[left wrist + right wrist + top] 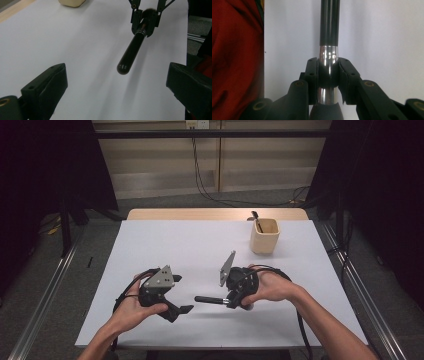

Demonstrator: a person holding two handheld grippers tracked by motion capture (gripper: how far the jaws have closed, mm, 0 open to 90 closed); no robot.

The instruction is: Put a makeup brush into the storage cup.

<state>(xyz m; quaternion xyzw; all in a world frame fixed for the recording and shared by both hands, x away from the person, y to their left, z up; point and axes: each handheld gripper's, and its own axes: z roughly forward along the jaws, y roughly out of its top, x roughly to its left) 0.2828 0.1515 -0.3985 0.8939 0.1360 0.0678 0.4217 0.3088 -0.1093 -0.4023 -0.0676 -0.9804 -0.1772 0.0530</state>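
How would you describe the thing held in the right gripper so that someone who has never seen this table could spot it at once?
Start at the white table and go to the right gripper, near the front edge. Clamped between its fingers by a shiny silver collar is a brush with a glossy black round-ended handle pointing toward the left gripper. Unlike the beige cup behind, it is slim, dark and lifted.

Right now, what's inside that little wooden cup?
One dark-handled tool sticks up out of the wooden cup. The wall of the cup hides its lower end and anything on the bottom.
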